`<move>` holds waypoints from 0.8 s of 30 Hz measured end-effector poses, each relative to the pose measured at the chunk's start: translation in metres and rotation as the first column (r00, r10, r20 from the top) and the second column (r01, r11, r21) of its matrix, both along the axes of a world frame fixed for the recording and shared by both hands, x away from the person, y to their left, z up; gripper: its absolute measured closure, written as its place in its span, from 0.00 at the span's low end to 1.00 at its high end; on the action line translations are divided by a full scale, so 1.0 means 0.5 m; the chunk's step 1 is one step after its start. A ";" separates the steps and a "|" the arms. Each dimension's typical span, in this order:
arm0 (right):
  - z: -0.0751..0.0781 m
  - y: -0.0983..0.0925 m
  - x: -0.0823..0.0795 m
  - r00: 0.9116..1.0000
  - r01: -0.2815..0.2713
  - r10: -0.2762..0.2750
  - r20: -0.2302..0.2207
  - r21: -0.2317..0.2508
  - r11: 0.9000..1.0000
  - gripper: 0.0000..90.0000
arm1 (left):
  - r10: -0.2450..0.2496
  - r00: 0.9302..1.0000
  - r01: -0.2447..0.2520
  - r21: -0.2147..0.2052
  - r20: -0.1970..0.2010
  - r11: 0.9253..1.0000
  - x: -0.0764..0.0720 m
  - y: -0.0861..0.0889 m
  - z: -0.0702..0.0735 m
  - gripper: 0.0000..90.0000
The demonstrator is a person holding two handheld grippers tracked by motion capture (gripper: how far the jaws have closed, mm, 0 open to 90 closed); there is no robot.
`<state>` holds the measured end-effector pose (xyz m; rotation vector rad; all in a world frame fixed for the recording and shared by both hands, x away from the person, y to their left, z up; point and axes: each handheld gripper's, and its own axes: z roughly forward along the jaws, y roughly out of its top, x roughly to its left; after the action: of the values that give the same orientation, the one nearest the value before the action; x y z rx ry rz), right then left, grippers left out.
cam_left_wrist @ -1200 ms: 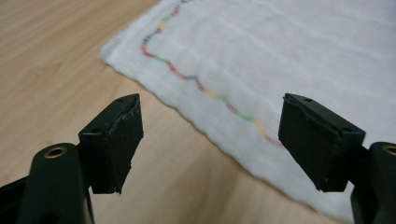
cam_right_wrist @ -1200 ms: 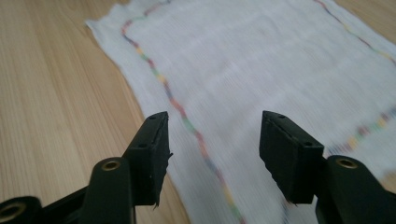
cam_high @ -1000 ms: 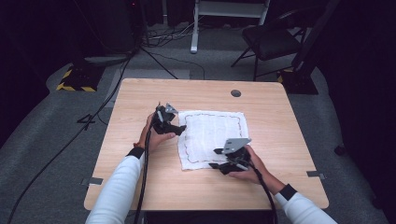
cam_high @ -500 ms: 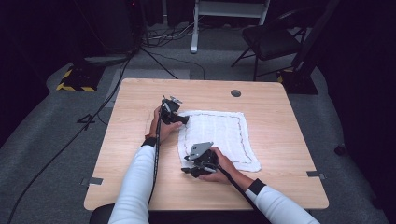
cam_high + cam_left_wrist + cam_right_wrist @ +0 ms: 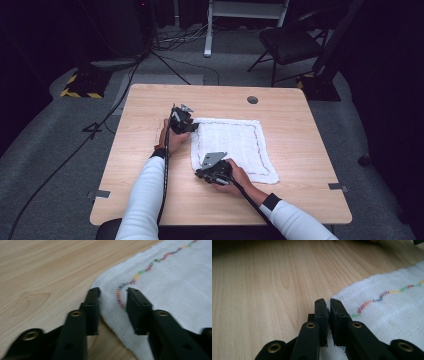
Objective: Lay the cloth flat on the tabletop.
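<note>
Cloth (image 5: pixel 232 147) lies flat on the counter (image 5: pixel 300 125), a white square with a coloured stitched border, its near-left corner at the right tongs (image 5: pixel 206 175) and its far-left corner at the left tongs (image 5: pixel 186 125). The right tongs (image 5: pixel 327 305) have just been closing and now look clenched on the cloth's edge. The left tongs (image 5: pixel 113 293) have also been closing; their jaws straddle the corner with a gap between them, so no grip shows yet. Both hands work the left edge, so a fold would likely carry it rightward. No containers are present.
</note>
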<state>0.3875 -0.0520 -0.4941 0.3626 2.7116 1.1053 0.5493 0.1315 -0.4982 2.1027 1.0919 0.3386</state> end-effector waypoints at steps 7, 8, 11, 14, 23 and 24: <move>0.003 0.004 -0.009 1.000 -0.010 0.011 0.020 -0.007 1.000 0.98 | -0.049 0.999 0.049 -0.019 -0.009 0.999 -0.007 0.008 0.000 0.92; 0.006 0.006 -0.013 1.000 -0.014 0.014 0.022 -0.001 1.000 0.98 | -0.064 0.998 0.064 -0.017 -0.012 0.998 -0.010 0.010 0.002 0.94; 0.013 0.012 -0.022 0.999 -0.032 0.032 0.039 0.000 1.000 0.98 | -0.068 0.998 0.068 -0.015 -0.005 0.998 -0.016 0.013 0.006 0.95; 0.017 0.016 -0.028 0.998 -0.044 0.043 0.041 0.003 0.999 0.98 | -0.076 0.997 0.076 -0.003 0.006 0.997 -0.027 0.022 0.011 0.95; 0.026 0.026 -0.041 0.997 -0.055 0.054 0.051 0.022 0.998 0.98 | -0.070 0.997 0.070 -0.022 0.021 0.997 -0.043 0.057 0.026 0.96; 0.026 0.026 -0.041 0.997 -0.055 0.054 0.051 0.022 0.998 0.98 | -0.070 0.997 0.070 -0.022 0.021 0.997 -0.043 0.057 0.026 0.96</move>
<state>0.3672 -0.0391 -0.4810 0.2628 2.6815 1.1459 0.5280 0.1601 -0.4853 2.1072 1.0032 0.3110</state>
